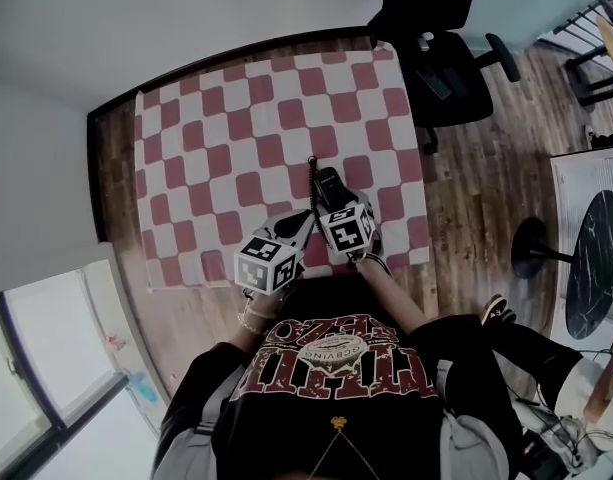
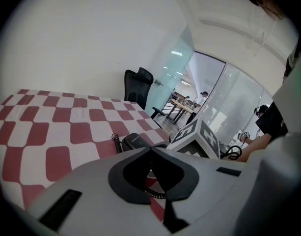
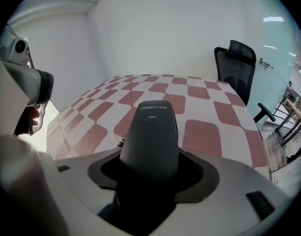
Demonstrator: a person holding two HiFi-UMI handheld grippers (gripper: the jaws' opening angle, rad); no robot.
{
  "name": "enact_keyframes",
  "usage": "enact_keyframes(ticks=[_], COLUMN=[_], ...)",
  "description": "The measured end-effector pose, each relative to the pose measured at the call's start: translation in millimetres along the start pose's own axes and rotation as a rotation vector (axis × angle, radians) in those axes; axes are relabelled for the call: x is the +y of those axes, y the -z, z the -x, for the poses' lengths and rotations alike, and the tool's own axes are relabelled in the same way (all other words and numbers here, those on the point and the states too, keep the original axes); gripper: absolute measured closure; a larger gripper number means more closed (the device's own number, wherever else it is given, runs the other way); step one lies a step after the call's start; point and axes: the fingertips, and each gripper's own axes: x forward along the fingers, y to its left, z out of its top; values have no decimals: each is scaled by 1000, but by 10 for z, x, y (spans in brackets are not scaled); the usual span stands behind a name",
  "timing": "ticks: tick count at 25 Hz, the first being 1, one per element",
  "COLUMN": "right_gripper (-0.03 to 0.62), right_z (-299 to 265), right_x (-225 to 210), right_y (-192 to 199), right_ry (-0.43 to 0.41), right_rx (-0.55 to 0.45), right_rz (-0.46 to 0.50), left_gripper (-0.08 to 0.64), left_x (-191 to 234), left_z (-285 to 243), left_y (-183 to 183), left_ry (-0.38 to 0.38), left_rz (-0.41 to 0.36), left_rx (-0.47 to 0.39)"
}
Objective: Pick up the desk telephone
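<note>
Right gripper [image 3: 150,167] is closed on the desk telephone [image 3: 150,129]. The dark elongated body sits squarely between the jaws and sticks out past them, with "CHINO-E A061" printed on its far end. From the head view the desk telephone is at the near edge of the table [image 1: 156,218], right of centre, over the red-and-white checked tablecloth [image 1: 236,138]. Its coiled cord [image 1: 312,173] runs from its left side away from the person. None of the views shows whether the desk telephone is resting on the tablecloth or clear of it. Left gripper [image 2: 151,150] has its jaw tips together. Through the small opening below the tips there is red tablecloth and a stretch of coiled cord; can't tell if the cord is pinched or just lying behind the jaws. In the left gripper view the desk telephone lies just beyond the jaws with the cord at its left end, and the right gripper's marker cube [image 2: 199,137] is close on the right. The two grippers are side by side at the table edge, nearly touching, both angled toward the desk telephone. A black office chair [image 1: 436,58] stands off the far right corner of the table on a wood floor [image 1: 486,178].
</note>
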Motion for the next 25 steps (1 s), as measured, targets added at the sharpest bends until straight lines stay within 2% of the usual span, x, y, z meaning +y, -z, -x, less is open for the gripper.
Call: enact_keyframes(ticks=[25], right_gripper=[302], right_z=[6], right_x=[-14], right_y=[-5], right_ry=[1], right_rx=[-23], right_rz=[-20], left_gripper=[558], left_x=[-92], left_z=[2], left_y=[-14], left_ry=[32], left_rz=[-43], left_rx=[12])
